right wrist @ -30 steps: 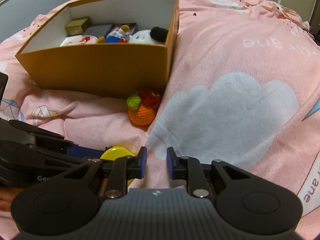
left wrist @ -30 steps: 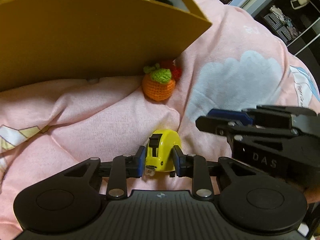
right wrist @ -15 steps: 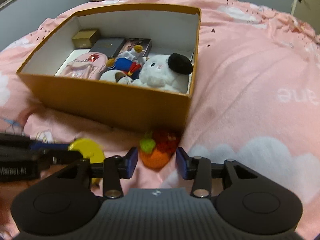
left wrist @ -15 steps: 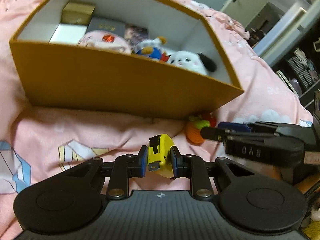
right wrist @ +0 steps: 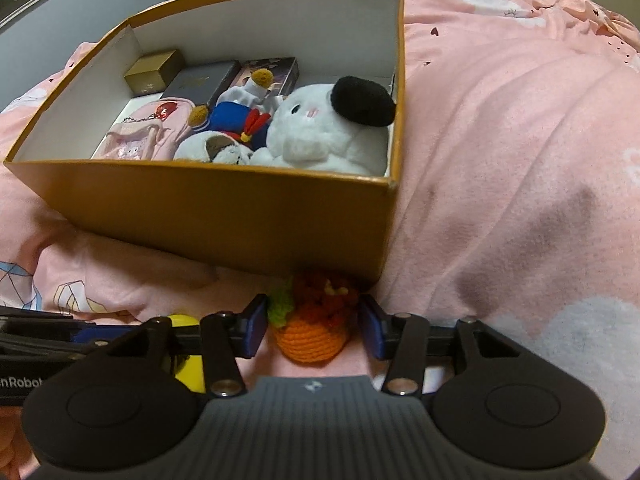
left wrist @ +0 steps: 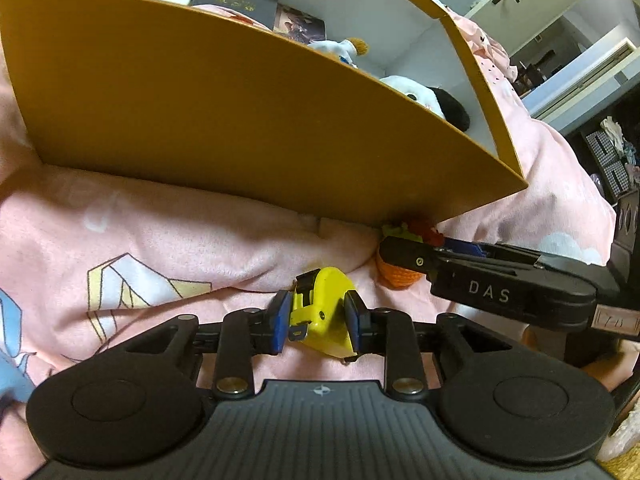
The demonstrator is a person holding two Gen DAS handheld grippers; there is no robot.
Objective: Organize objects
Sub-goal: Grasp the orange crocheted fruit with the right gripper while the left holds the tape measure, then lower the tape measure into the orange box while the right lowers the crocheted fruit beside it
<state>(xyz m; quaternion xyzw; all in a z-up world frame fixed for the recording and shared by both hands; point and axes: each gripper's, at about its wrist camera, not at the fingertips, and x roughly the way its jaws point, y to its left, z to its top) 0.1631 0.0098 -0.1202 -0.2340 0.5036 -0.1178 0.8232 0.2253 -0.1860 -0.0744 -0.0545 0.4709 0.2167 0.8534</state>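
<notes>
While left tongs [left wrist: 316,318] are gripping the yellow tape measure [left wrist: 322,312] | right tongs [right wrist: 314,330] are opening, straddling the crocheted orange [right wrist: 312,338] untouched | it is lying on the bed against the box [right wrist: 224,216] corner, nearer the right hand.

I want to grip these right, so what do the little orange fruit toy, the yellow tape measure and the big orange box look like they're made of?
Orange fruit toy: crocheted yarn, matte; stitch rows and fuzzy green and red tufts show.
Yellow tape measure: hard plastic, smooth with a slight sheen, black parts and a metal-looking tab.
Orange box: probably rigid cardboard, matte outside, white inside, with thin straight walls.
</notes>
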